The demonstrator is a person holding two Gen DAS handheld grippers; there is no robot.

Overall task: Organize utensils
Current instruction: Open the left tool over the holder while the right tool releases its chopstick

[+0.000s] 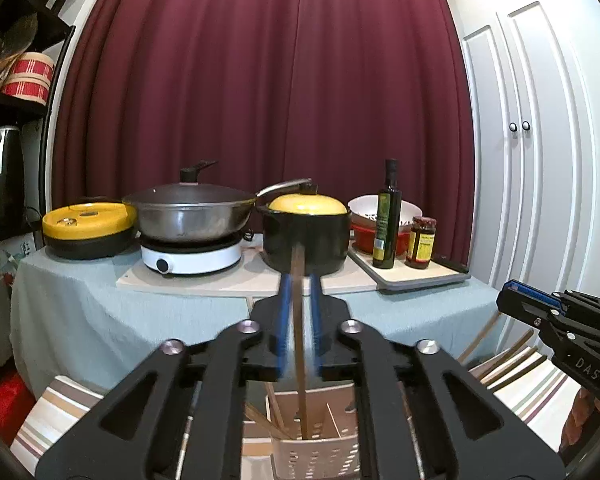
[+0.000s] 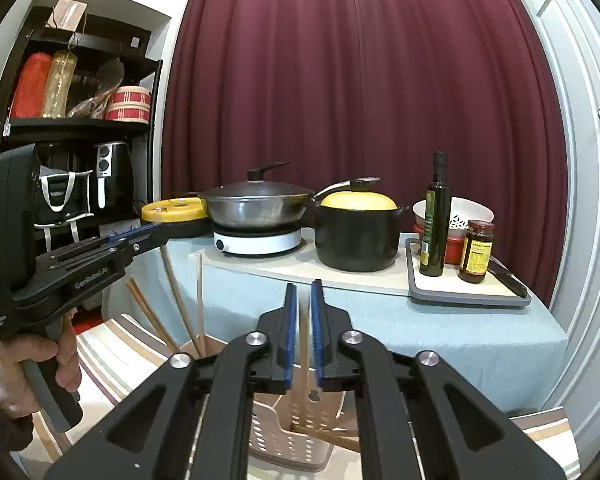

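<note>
Left claw (image 1: 299, 280) pinched a dark brown chopstick (image 1: 299, 344) between its blue pads (image 1: 285, 320), stick upright, lower end down inside the perforated white utensil basket (image 1: 316, 456). The basket sat below the claw on a striped cloth (image 1: 56, 408), with a few more chopsticks (image 1: 274, 408) leaning in its compartments; which compartment the held stick entered was hard to tell.

Right claw (image 2: 304, 292) had its blue pads (image 2: 290, 340) close together around a pale wooden chopstick (image 2: 303, 364), which ran down toward the same basket (image 2: 284, 440). In the right wrist view the left claw (image 2: 140, 234) appeared at left, a hand (image 2: 24, 364) on its grip, with loose chopsticks (image 2: 198, 304) leaning under it.

Behind, on the desk (image 1: 100, 296) with light blue cover: lidded wok (image 1: 192, 212) on a white induction hob (image 1: 192, 258), black pot with yellow lid (image 1: 306, 236), olive oil bottle (image 1: 387, 220), sauce jar (image 1: 422, 242), both on a tray (image 1: 420, 278). Maroon curtain (image 1: 260, 80) at the back.
</note>
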